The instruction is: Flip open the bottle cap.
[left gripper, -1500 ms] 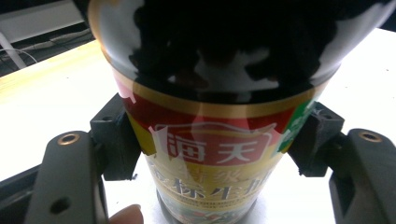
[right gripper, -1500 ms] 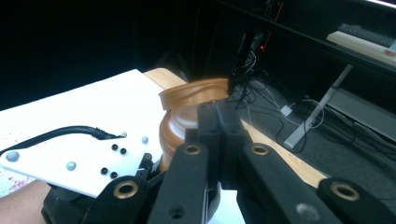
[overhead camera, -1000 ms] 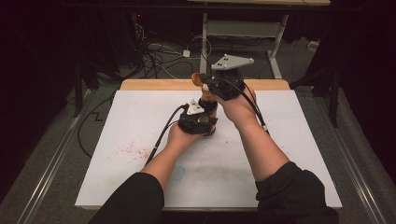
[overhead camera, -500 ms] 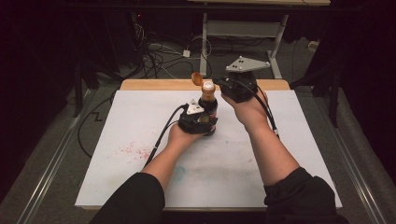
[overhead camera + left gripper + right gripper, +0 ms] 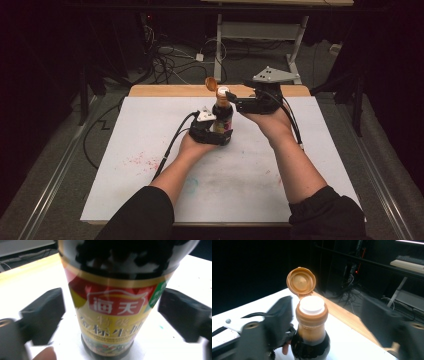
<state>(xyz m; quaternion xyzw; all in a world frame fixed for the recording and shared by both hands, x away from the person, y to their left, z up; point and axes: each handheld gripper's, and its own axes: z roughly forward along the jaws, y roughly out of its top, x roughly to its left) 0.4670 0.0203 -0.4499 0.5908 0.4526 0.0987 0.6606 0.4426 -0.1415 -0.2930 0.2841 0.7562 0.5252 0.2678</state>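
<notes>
1. Sauce bottle: dark glass with a red-and-gold label, standing upright on the white table near its far wooden edge.
2. Flip cap: hinged open and tilted back, exposing a white inner spout.
3. Left gripper: its jaws flank the bottle's lower body; whether they touch the glass cannot be told.
4. Right gripper: held at neck height just beside the bottle top, jaws spread wide, holding nothing.
</notes>
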